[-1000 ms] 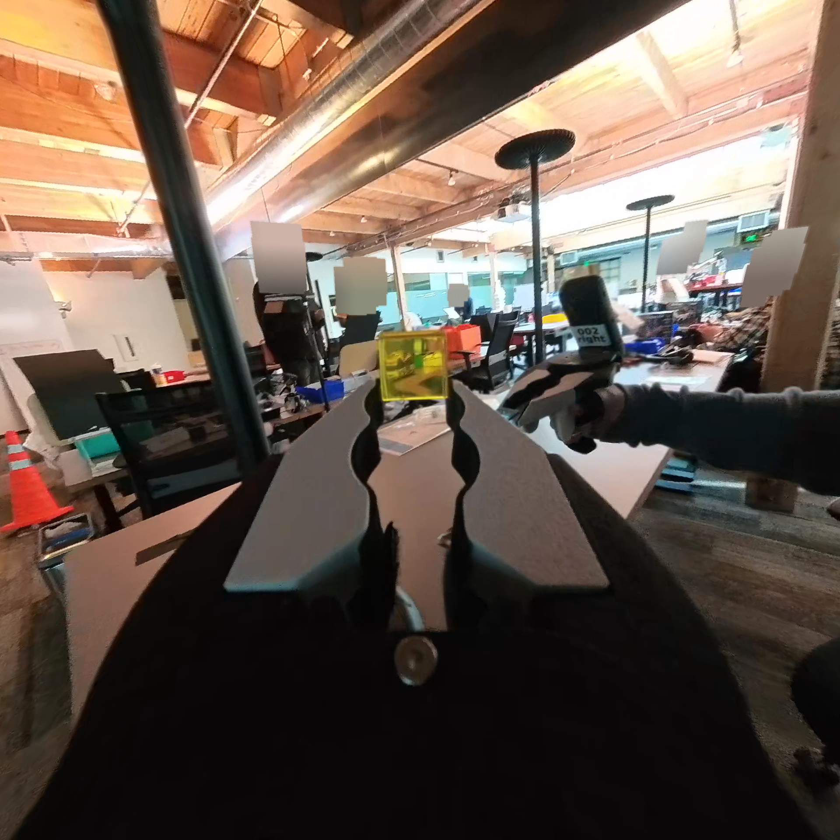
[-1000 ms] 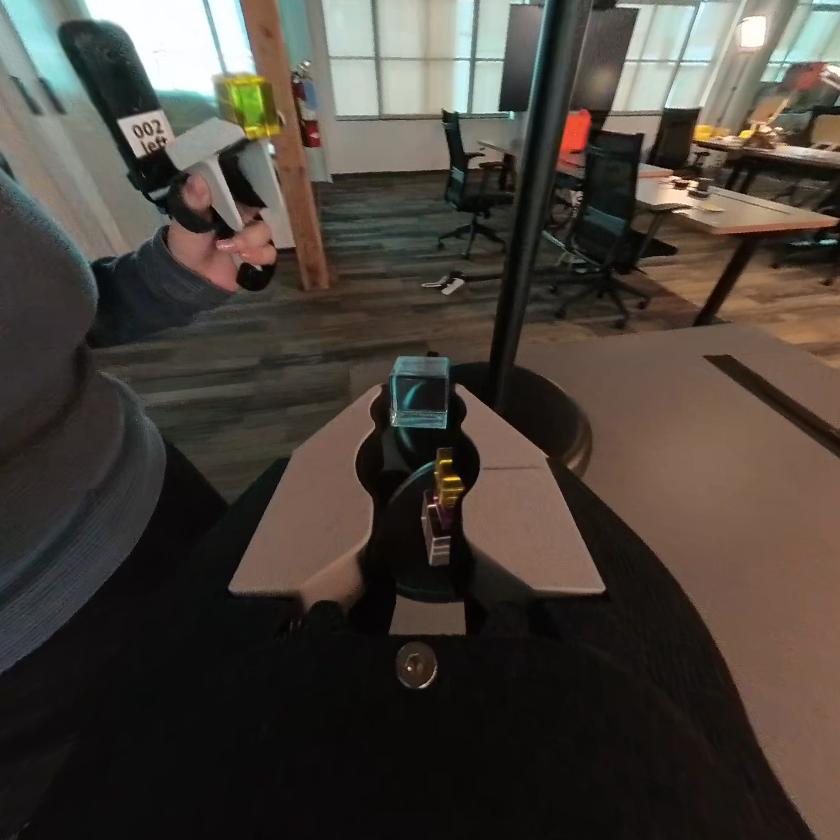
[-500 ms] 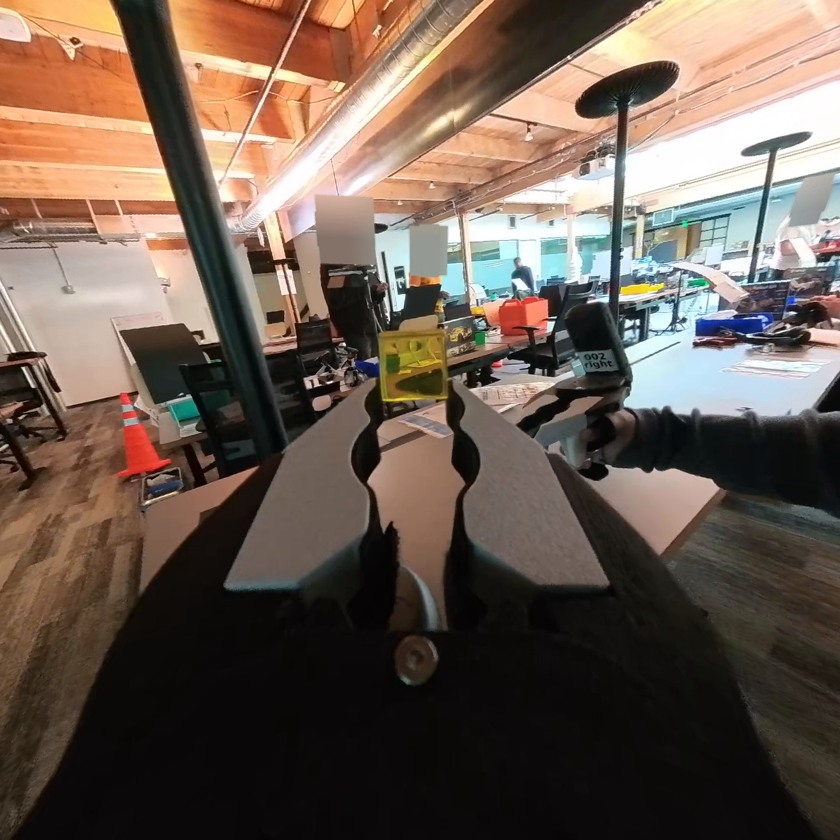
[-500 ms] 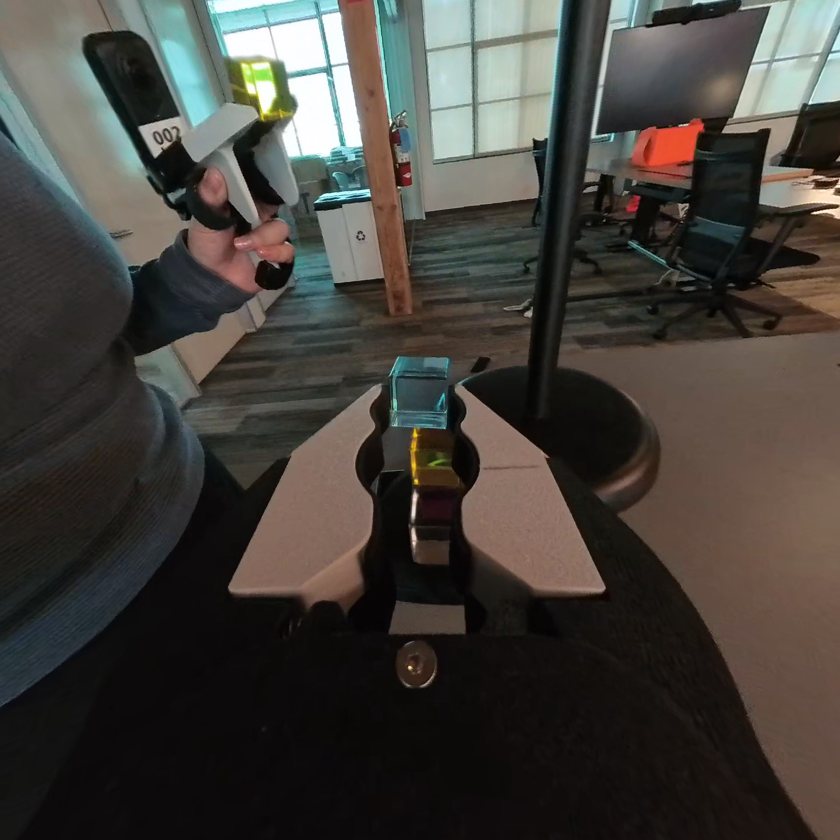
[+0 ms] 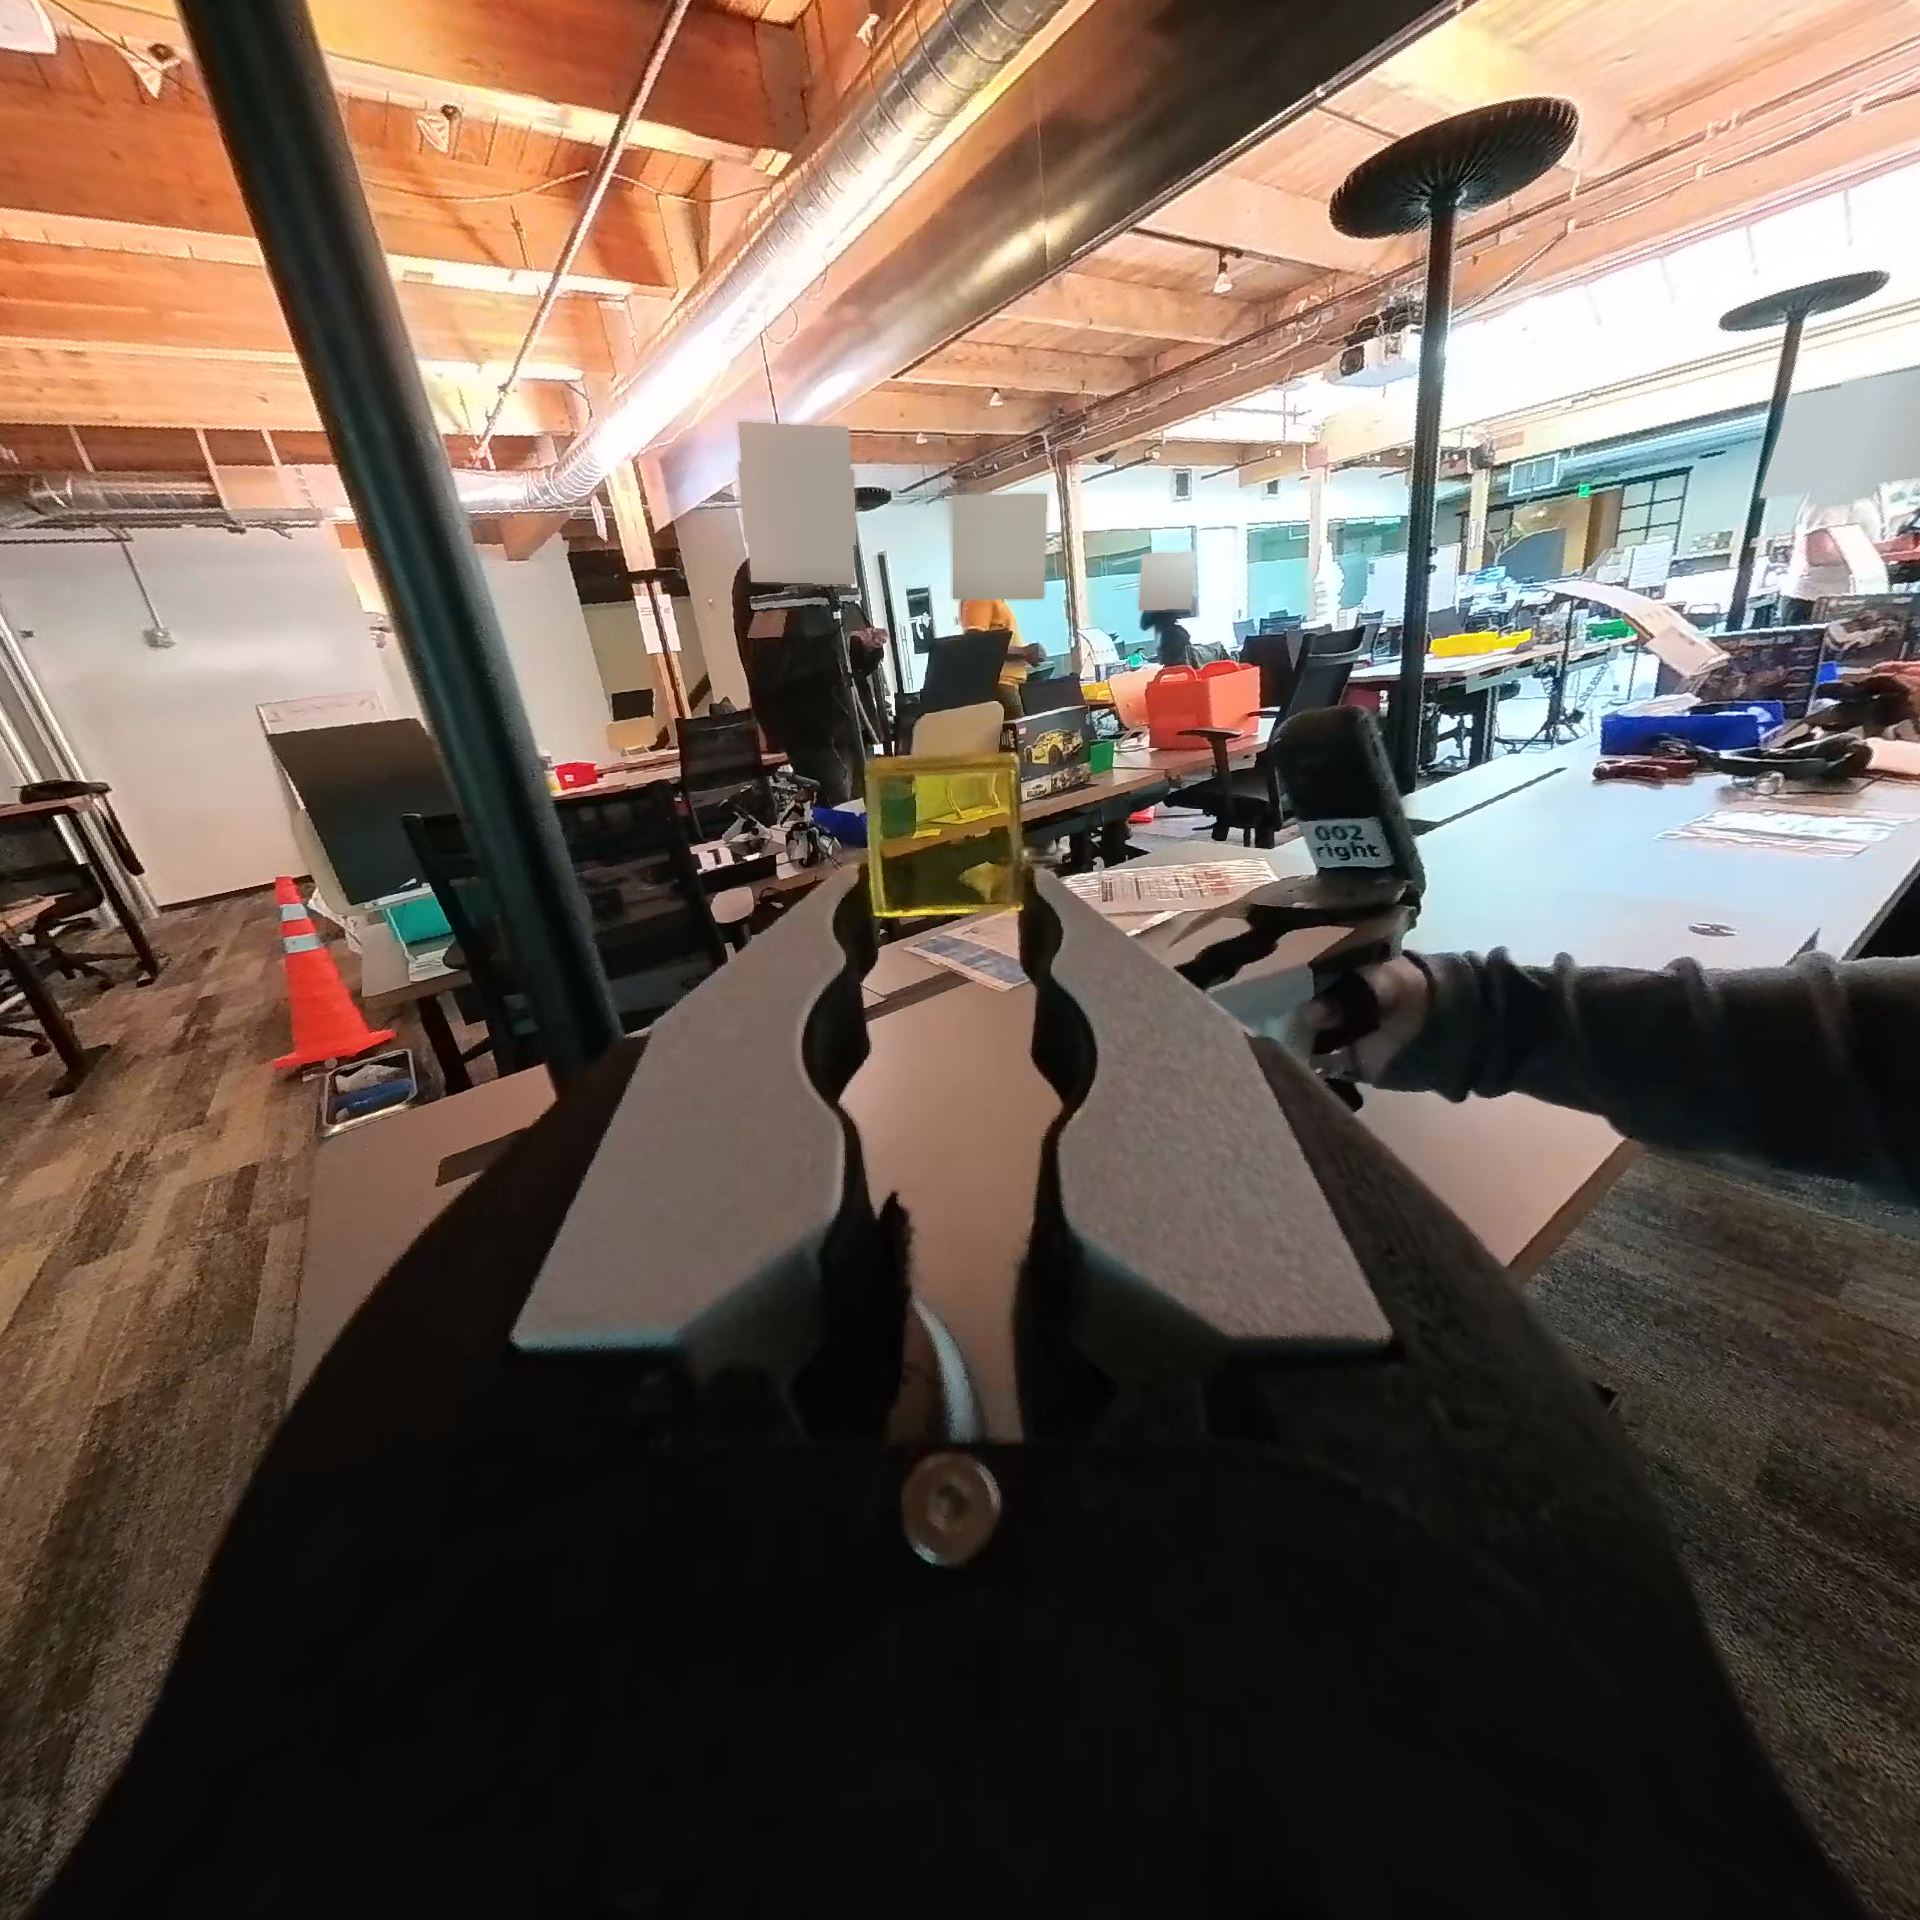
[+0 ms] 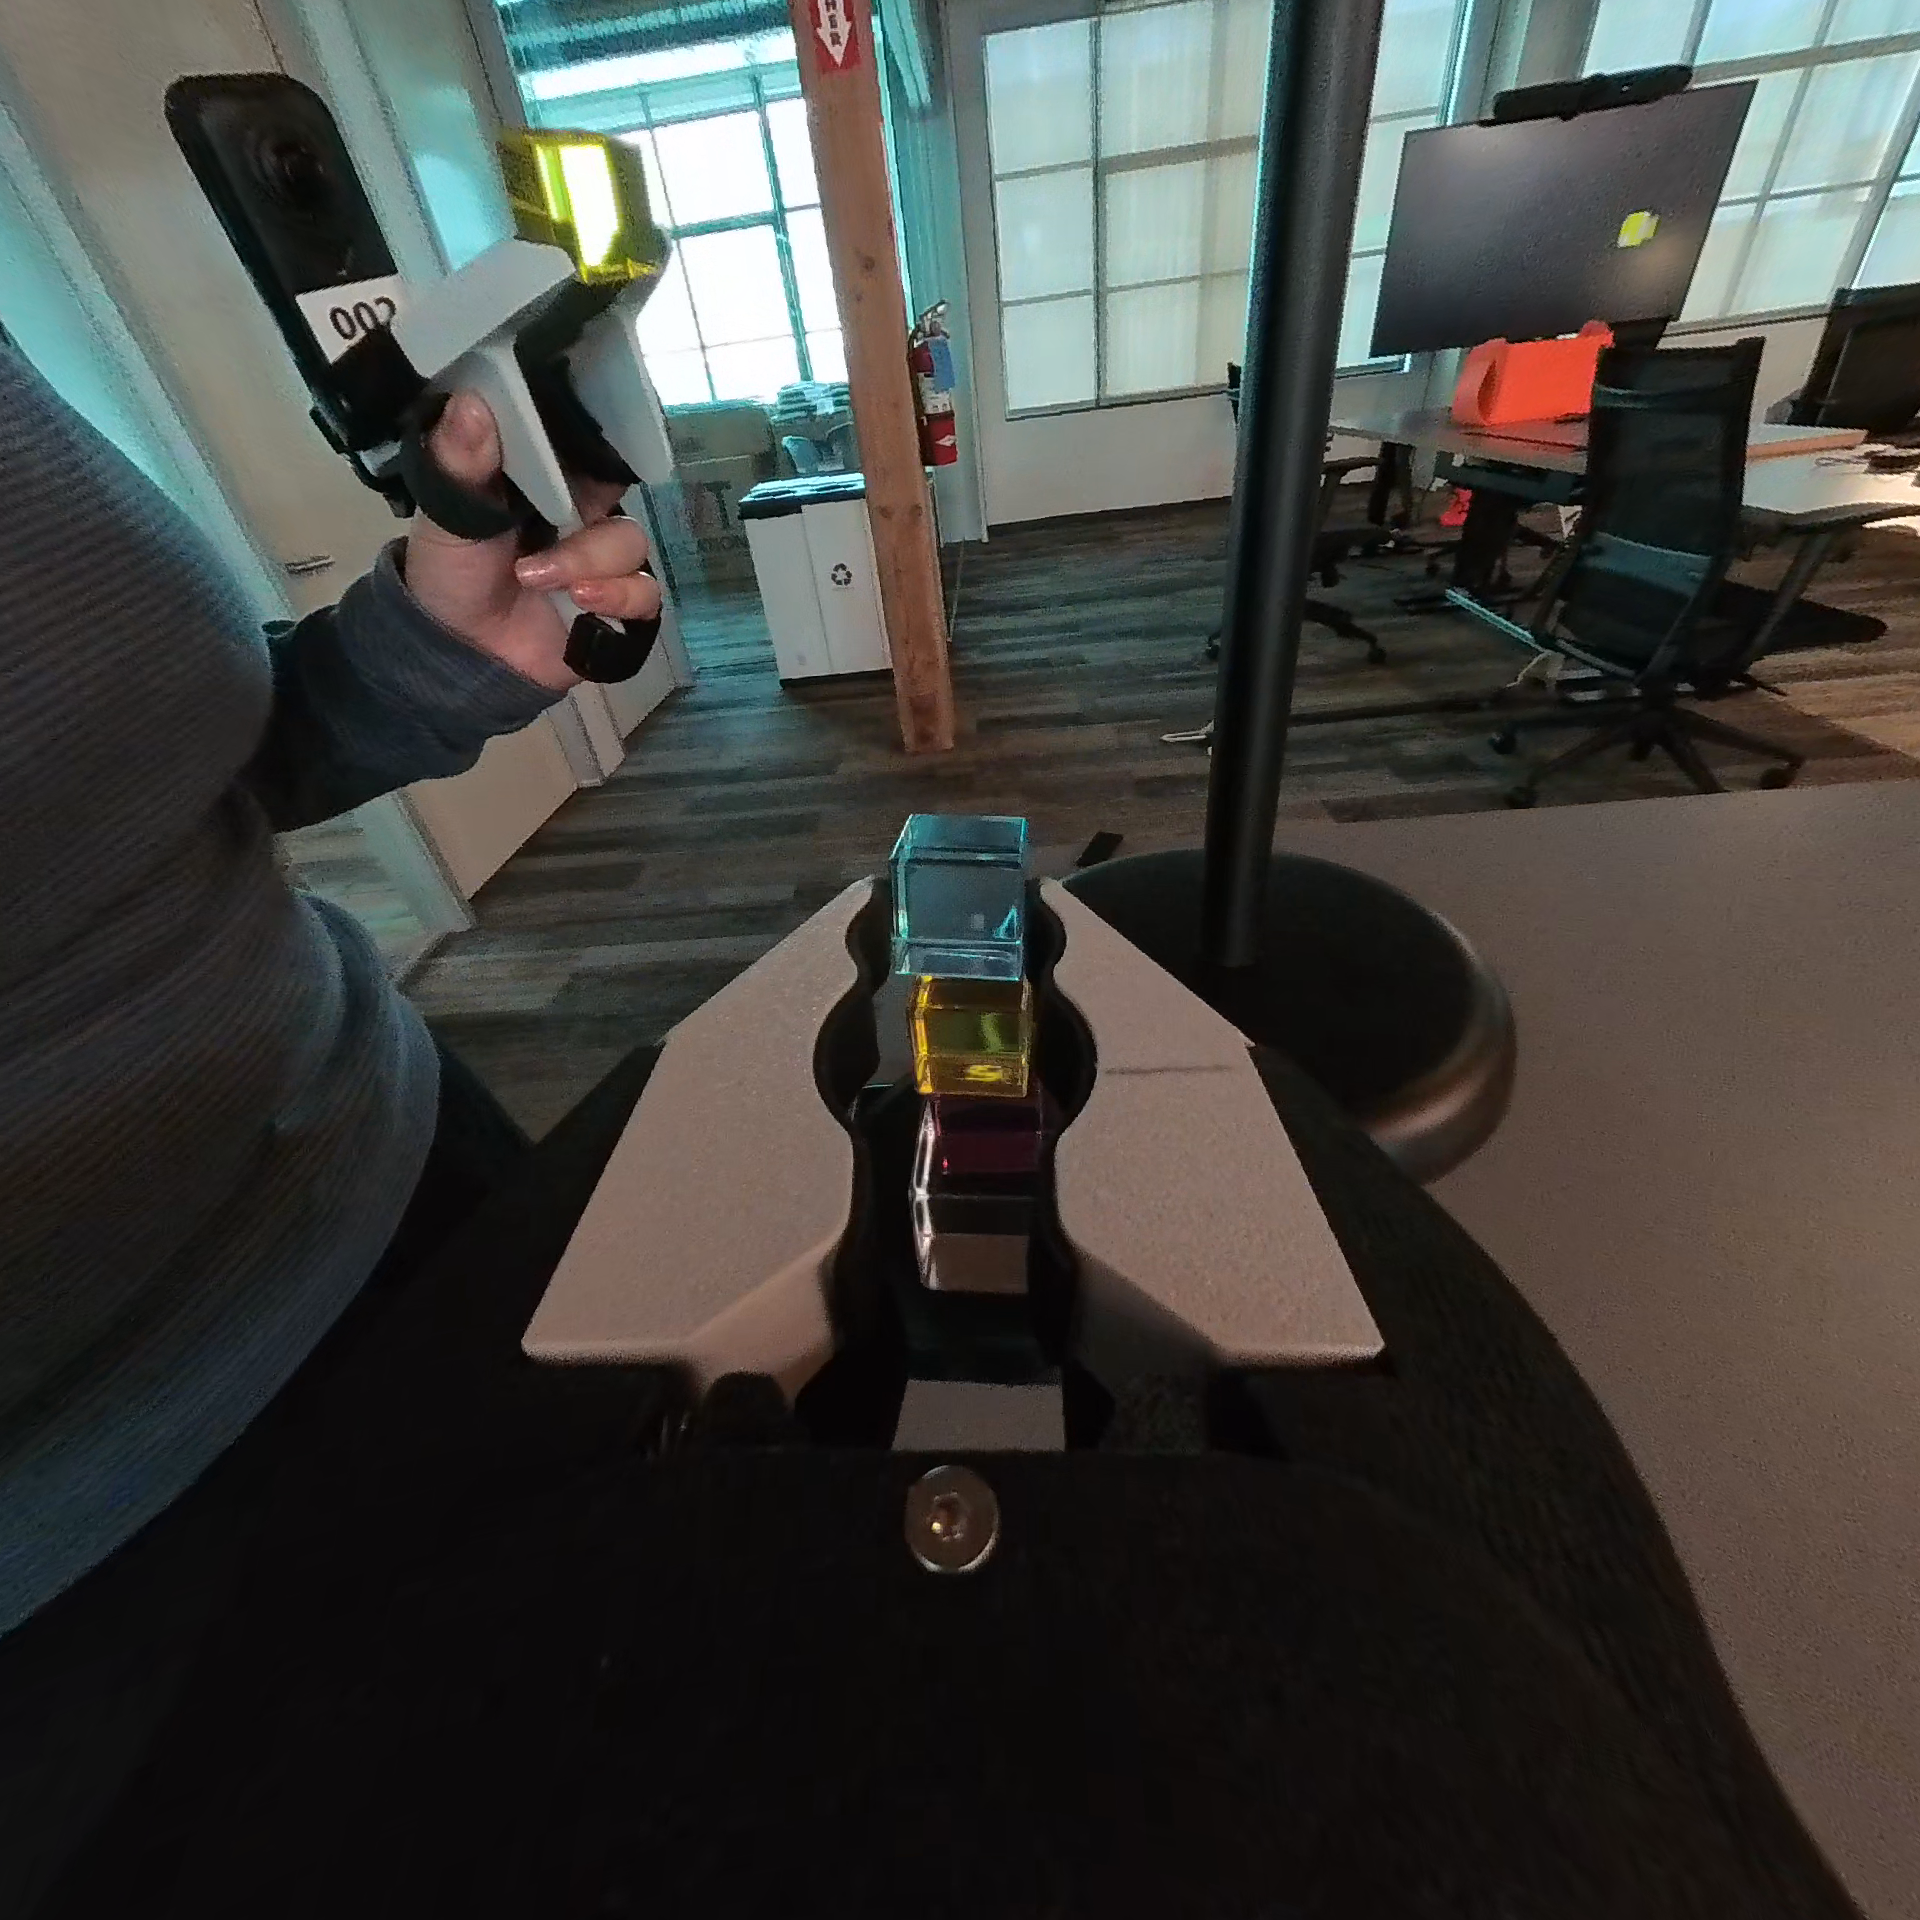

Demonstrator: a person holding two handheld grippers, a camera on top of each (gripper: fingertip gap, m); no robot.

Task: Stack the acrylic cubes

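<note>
My left gripper [image 5: 943, 906] is shut on a yellow see-through cube [image 5: 943, 847] at its fingertips and holds it up in the air. In the right wrist view it is raised at the upper left [image 6: 592, 244], cube [image 6: 577, 203] still in it. My right gripper [image 6: 961, 906] is shut on a clear bluish cube [image 6: 958, 894]. This cube is right over a stack of a yellow cube [image 6: 971, 1034], a purple cube [image 6: 982, 1132] and a clear cube [image 6: 971, 1236]. I cannot tell if it touches the stack. The right gripper also shows in the left wrist view [image 5: 1205, 951].
A black pole [image 6: 1262, 520] on a round base [image 6: 1351, 1039] stands on the grey table [image 6: 1683, 1195], just right of the stack. The pole [image 5: 416, 644] shows left of my left gripper. Farther off are office chairs, desks, an orange cone [image 5: 317, 987] and people.
My right gripper has come down with the bluish cube onto the stack, which now looms larger between the fingers. My left gripper keeps the yellow cube and has swung a little.
</note>
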